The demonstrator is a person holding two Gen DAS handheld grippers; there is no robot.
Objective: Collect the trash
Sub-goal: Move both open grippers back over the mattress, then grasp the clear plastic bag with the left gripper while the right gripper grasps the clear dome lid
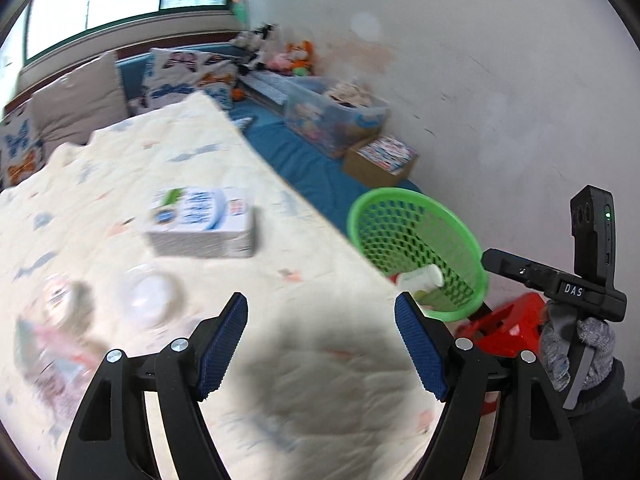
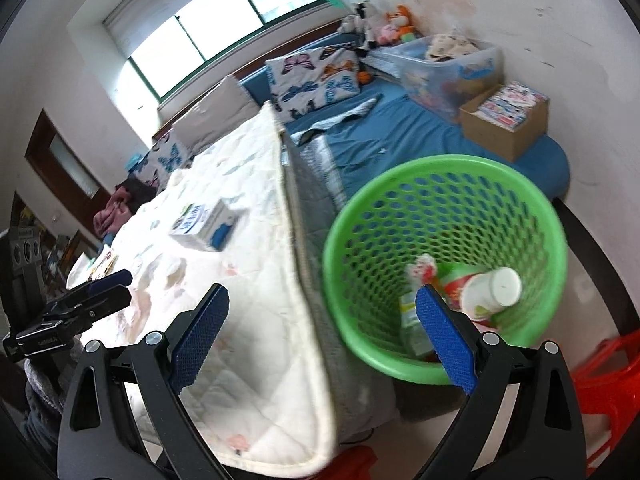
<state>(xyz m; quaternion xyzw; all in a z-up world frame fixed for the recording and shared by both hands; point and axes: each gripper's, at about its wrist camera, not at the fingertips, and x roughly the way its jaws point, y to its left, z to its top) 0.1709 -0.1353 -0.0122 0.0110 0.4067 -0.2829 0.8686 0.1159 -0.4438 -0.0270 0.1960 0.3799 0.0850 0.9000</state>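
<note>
Both tools are wide apart and hold nothing. The left tool (image 1: pixel 320 344) hangs over the quilt-covered tabletop (image 1: pixel 224 184). The right tool (image 2: pixel 320 336) is at the tabletop's edge, just beside the green basket (image 2: pixel 552 240).

The basket already holds a white cup (image 2: pixel 492 288) and some wrappers, so I think some trash is in and more is left to get. A box (image 1: pixel 202 222) lies flat on the tabletop, its long side running left to right in the left view. Nearer the left tool sit a clear round lid or cup (image 1: pixel 148 296) and a blurry wrapper (image 1: pixel 52 344); I cannot tell which way they point.

Next, I think the left tool should go down and left, then squeeze 1 piece.
</note>
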